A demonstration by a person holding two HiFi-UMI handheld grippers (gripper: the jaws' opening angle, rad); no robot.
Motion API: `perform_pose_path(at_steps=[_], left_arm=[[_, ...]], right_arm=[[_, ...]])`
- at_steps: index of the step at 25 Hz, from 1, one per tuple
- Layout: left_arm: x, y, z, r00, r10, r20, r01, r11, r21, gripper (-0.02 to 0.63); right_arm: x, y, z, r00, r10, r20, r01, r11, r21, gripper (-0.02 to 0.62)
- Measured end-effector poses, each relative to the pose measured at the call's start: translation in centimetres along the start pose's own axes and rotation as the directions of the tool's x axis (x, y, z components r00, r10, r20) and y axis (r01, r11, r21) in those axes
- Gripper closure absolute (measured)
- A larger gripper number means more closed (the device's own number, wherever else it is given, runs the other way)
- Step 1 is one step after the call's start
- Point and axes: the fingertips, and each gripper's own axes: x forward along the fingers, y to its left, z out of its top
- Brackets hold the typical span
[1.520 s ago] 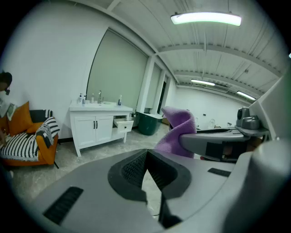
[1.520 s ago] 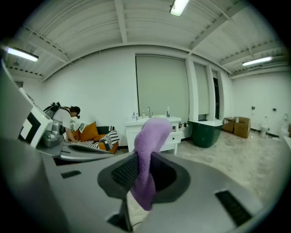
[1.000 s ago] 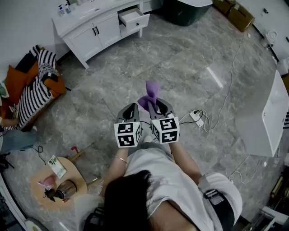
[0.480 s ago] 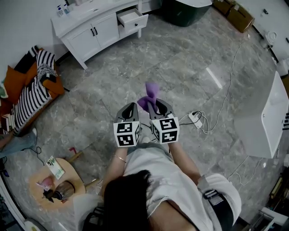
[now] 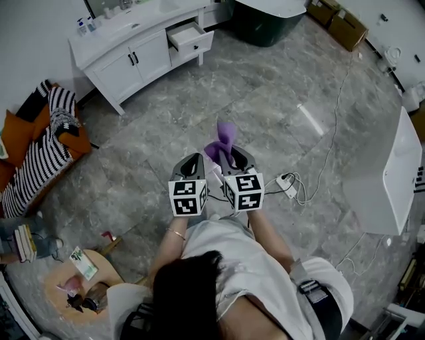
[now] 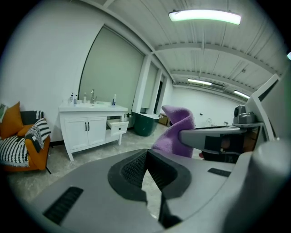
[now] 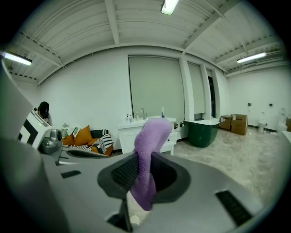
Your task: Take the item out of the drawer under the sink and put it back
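My right gripper (image 5: 229,155) is shut on a purple cloth (image 5: 222,138) that sticks up past its jaws. In the right gripper view the cloth (image 7: 148,154) hangs between the dark pads (image 7: 123,172). My left gripper (image 5: 194,161) is beside it on the left, shut with nothing in it; its pads (image 6: 132,169) meet at the tips, and the cloth (image 6: 175,133) shows to its right. Both point across the floor at the white sink cabinet (image 5: 126,50), some distance off. The cabinet's drawer (image 5: 191,36) stands pulled out, also seen in the left gripper view (image 6: 118,126).
A dark green tub (image 5: 265,20) stands right of the cabinet. A striped sofa with orange cushions (image 5: 43,143) lines the left wall. A power strip with cables (image 5: 289,184) lies on the floor at right, near a white unit (image 5: 398,172). A round wooden stool (image 5: 80,282) sits behind, left.
Both grippers have moved together across the floor toward the sink cabinet, which now sits lower and nearer in the head view. The right gripper's hold on the purple cloth is unchanged.
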Motion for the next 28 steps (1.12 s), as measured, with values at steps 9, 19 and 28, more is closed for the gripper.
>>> perform_pose_path(at_steps=[9,19,28], left_arm=[[5.4,3.7,2.9,0.999,-0.035,-0.027,0.035,0.999,-0.014,0.603],[10.4,9.7,6.6,0.995,-0.083,-0.049,0.081,0.996,-0.046,0.603],[12.8,13.4,9.9,0.993,-0.115,-0.026,0.115,0.993,-0.014,0.603]], right_arm=[[6.9,-1.1,2.0,0.999,-0.007,-0.045,0.008,1.0,0.002,0.517],[14.9,-0.4,5.6,0.998,-0.032,-0.048,0.032,0.999,0.014,0.516],[18.9,0.7,7.7,0.996,-0.084,-0.028,0.085,0.996,0.022,0.517]])
